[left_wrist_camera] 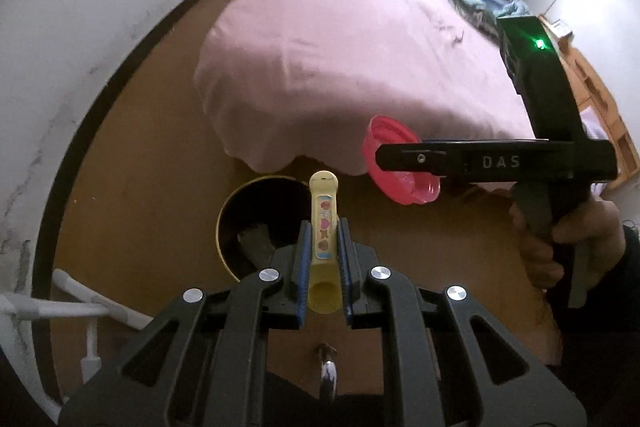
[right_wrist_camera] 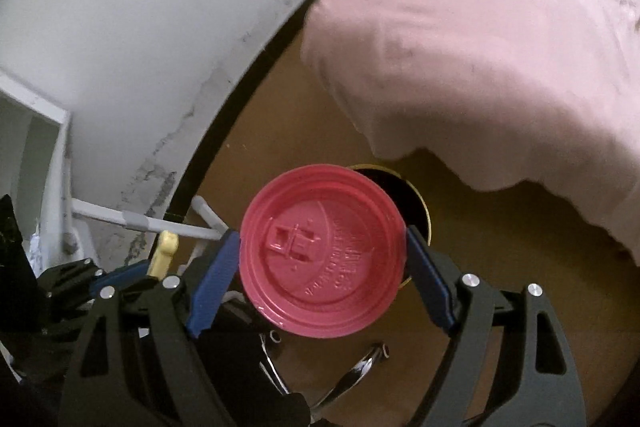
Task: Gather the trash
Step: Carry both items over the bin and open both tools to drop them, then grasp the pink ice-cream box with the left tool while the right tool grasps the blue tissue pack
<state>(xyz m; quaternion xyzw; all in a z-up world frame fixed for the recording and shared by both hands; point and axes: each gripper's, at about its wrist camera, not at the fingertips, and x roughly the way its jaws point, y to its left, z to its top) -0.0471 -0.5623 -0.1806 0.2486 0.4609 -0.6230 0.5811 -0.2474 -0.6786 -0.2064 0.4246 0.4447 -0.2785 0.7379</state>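
My left gripper (left_wrist_camera: 323,227) is shut on a yellow plastic tube (left_wrist_camera: 323,223) with a picture label, held above the brown floor over the near rim of a round dark bin with a yellow rim (left_wrist_camera: 256,223). My right gripper (right_wrist_camera: 322,251) is shut on a red cup lid (right_wrist_camera: 322,251), its blue pads (right_wrist_camera: 214,283) on the lid's two edges. In the left wrist view the right gripper (left_wrist_camera: 400,163) holds the lid (left_wrist_camera: 400,167) to the right of the bin. In the right wrist view the bin (right_wrist_camera: 412,203) lies just behind the lid, mostly hidden, and the tube (right_wrist_camera: 164,253) shows at left.
A bed with a pink sheet (left_wrist_camera: 352,67) hangs over the floor just beyond the bin. A white wall with dark skirting (left_wrist_camera: 60,67) curves along the left. A white rack (left_wrist_camera: 80,303) stands at lower left. Wooden furniture (left_wrist_camera: 600,99) is at far right.
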